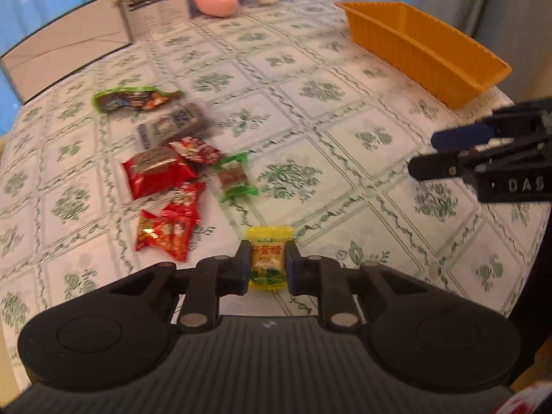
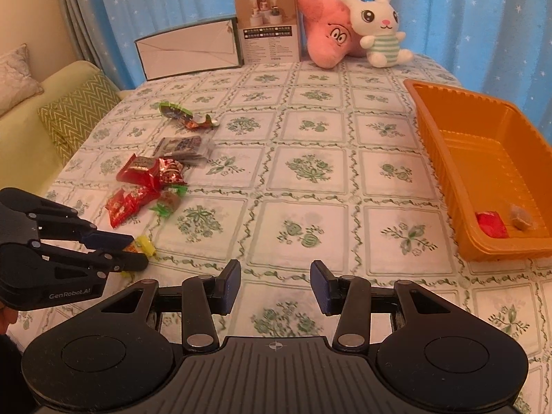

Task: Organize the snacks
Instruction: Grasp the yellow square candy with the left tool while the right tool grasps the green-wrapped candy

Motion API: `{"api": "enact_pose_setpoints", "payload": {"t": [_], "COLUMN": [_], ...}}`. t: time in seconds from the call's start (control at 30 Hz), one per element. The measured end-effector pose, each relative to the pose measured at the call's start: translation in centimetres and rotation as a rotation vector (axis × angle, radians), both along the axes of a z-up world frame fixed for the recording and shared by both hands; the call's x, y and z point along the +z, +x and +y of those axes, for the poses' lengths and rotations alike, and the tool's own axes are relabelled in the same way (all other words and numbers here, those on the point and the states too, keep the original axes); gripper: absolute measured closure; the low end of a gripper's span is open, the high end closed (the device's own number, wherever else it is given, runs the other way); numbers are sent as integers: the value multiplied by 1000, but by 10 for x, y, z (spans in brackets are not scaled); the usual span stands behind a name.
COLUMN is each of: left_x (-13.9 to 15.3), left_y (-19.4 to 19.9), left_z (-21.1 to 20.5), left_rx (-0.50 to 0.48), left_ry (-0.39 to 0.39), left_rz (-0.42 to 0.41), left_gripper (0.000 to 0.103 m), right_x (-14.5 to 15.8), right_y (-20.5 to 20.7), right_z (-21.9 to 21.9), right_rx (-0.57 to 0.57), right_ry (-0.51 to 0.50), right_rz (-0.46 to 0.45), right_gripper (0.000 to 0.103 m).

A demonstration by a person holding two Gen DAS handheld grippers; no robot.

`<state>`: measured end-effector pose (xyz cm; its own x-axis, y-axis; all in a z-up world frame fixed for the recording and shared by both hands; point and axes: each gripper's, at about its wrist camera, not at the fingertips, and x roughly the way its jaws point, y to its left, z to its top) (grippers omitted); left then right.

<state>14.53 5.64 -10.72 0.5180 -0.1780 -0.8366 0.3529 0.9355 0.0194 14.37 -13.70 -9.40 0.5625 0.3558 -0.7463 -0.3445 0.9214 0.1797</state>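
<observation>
My left gripper [image 1: 268,262] is shut on a yellow candy packet [image 1: 268,258] and holds it just above the table. It also shows at the left of the right wrist view [image 2: 132,251]. Several snacks lie in a pile to the left: red packets [image 1: 155,172], a green-ended candy [image 1: 234,181], a grey packet [image 1: 176,126] and a green packet [image 1: 134,98]. My right gripper [image 2: 275,284] is open and empty over the table. The orange tray [image 2: 445,169] at the right holds a red packet [image 2: 491,224] and a brown candy [image 2: 521,219].
A flowered tablecloth [image 2: 310,169] covers the table. At the back stand a white folded box [image 2: 188,51], a printed carton [image 2: 267,27], a pink plush [image 2: 327,34] and a white rabbit plush [image 2: 377,27]. A green sofa [image 2: 41,127] is at the left.
</observation>
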Motion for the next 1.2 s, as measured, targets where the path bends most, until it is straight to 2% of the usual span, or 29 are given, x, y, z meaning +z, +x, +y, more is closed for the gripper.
{"api": "enact_pose_setpoints", "payload": {"t": [0.27, 0.5, 0.67, 0.83, 0.87, 0.97, 1.2], "left_x": [27, 41, 42, 39, 39, 38, 40], "left_y": [-4, -1, 2, 4, 4, 4, -3], "left_z": [47, 80, 89, 86, 85, 82, 66], "left_rx": [241, 365, 394, 389, 388, 388, 371], "left_ry": [-38, -68, -87, -105, -108, -118, -123], "left_rz": [-86, -131, -139, -136, -135, -129, -120], "left_gripper": [85, 85, 85, 85, 85, 85, 85], "right_x": [2, -8, -16, -24, -26, -31, -24], "right_y": [13, 30, 45, 55, 56, 54, 40], "right_z": [46, 91, 114, 130, 133, 136, 117], "right_rx": [71, 87, 61, 48, 52, 79, 84], "right_ry": [72, 113, 104, 34, 15, -11, -15], "right_rz": [-15, -10, -26, -37, -39, -41, -66], "right_gripper": [58, 58, 58, 59, 60, 77, 81]}}
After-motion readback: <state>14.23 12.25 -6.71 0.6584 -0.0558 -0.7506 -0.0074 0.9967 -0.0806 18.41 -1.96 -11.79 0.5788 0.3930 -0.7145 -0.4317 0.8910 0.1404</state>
